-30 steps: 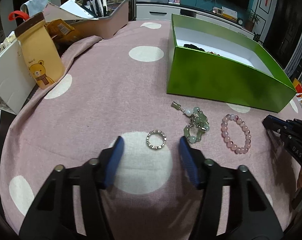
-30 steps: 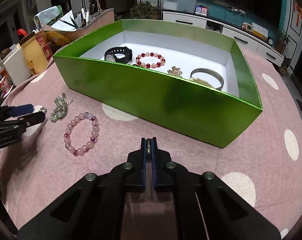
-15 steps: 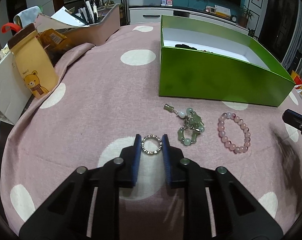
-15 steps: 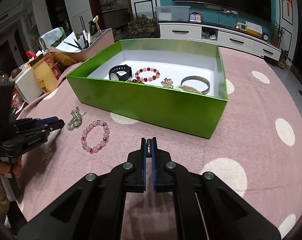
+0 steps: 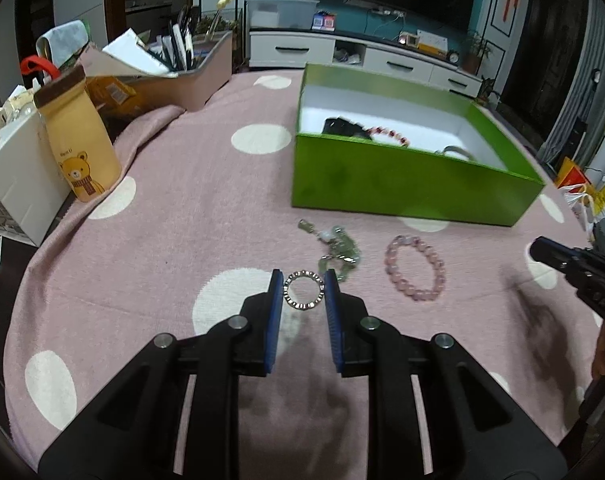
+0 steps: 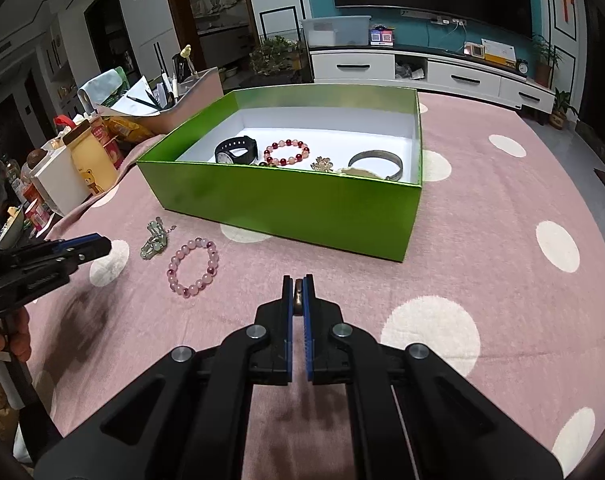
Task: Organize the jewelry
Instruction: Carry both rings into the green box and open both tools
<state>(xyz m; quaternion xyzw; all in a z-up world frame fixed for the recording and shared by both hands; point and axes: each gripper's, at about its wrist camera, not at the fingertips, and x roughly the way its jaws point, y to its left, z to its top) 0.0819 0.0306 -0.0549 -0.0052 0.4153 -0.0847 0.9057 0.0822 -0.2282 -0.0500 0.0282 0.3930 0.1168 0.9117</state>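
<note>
Left wrist view: the left gripper (image 5: 303, 289) pinches a small beaded silver ring (image 5: 303, 290) between its blue pads.

The ring is clamped at the very tips and appears lifted off the pink dotted tablecloth (image 5: 206, 184). Just beyond the right fingertip lies a green bead charm cluster (image 5: 338, 246), and further right of it a pink bead bracelet (image 5: 415, 267), both flat on the cloth. Ahead and to the right stands the open green box (image 5: 406, 184). In the right wrist view, the right gripper (image 6: 298, 294) has its jaws nearly together on a small brownish metal piece (image 6: 298, 300) at the tips. The box sits straight ahead of it, holding a black watch (image 6: 236, 150), a red bead bracelet (image 6: 286, 153) and a metal bangle (image 6: 376, 163).
</note>
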